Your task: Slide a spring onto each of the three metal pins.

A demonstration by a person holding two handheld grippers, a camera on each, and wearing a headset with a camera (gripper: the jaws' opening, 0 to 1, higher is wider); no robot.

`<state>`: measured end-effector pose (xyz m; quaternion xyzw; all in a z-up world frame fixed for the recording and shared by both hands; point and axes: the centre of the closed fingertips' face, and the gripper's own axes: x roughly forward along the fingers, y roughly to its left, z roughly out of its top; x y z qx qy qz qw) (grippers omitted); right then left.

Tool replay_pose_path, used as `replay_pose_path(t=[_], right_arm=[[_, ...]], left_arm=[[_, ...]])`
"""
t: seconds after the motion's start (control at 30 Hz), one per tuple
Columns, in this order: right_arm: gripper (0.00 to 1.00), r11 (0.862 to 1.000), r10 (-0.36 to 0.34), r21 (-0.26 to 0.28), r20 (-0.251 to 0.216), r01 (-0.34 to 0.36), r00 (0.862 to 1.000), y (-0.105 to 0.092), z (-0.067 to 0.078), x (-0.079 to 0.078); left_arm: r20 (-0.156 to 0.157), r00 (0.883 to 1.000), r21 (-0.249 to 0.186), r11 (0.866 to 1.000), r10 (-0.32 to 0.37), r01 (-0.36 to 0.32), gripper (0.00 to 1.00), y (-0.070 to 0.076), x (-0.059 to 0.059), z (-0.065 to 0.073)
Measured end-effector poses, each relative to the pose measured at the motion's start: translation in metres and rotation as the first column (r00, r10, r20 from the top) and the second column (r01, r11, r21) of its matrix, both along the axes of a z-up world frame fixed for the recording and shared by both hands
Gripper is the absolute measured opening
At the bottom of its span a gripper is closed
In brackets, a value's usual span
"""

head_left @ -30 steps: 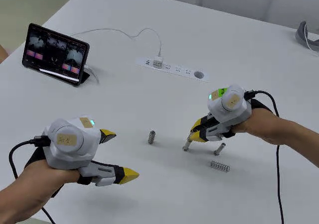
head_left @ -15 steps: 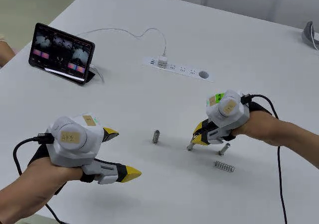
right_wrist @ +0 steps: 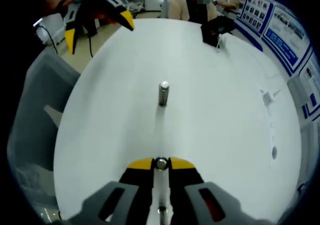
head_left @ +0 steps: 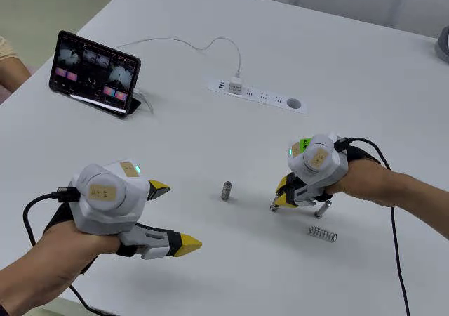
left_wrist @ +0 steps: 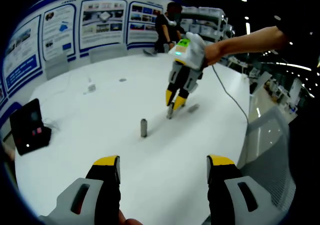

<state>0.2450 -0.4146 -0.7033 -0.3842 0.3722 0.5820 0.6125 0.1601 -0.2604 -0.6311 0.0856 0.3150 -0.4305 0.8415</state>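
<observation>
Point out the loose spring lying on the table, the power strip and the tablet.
loose spring (head_left: pixel 323 234): head view, the middle of its coils.
power strip (head_left: pixel 263 97): head view, the middle of its white top face.
tablet (head_left: pixel 95 72): head view, the centre of its lit screen.

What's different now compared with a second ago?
The right gripper has sunk lower along the pin it grips, so less of the pin shows. Unchanged: left gripper open, pin with a spring upright, spare pin and loose spring lying nearby.
</observation>
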Motion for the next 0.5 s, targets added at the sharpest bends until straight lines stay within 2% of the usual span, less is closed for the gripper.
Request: replay_pose_path(t=[0.37, 0.5], right_arm=[[0.13, 1.0, -0.005, -0.019, -0.006, 0.004, 1.0, -0.001, -0.013, 0.0], [0.13, 1.0, -0.016, -0.016, -0.007, 0.016, 1.0, -0.001, -0.013, 0.0]], left_arm=[[-0.006, 1.0, 0.003, 1.0, 0.0, 0.0, 0.72, 0.0, -0.001, -0.002], [-0.004, 1.0, 0.003, 1.0, -0.002, 0.002, 0.72, 0.0, -0.001, -0.002]])
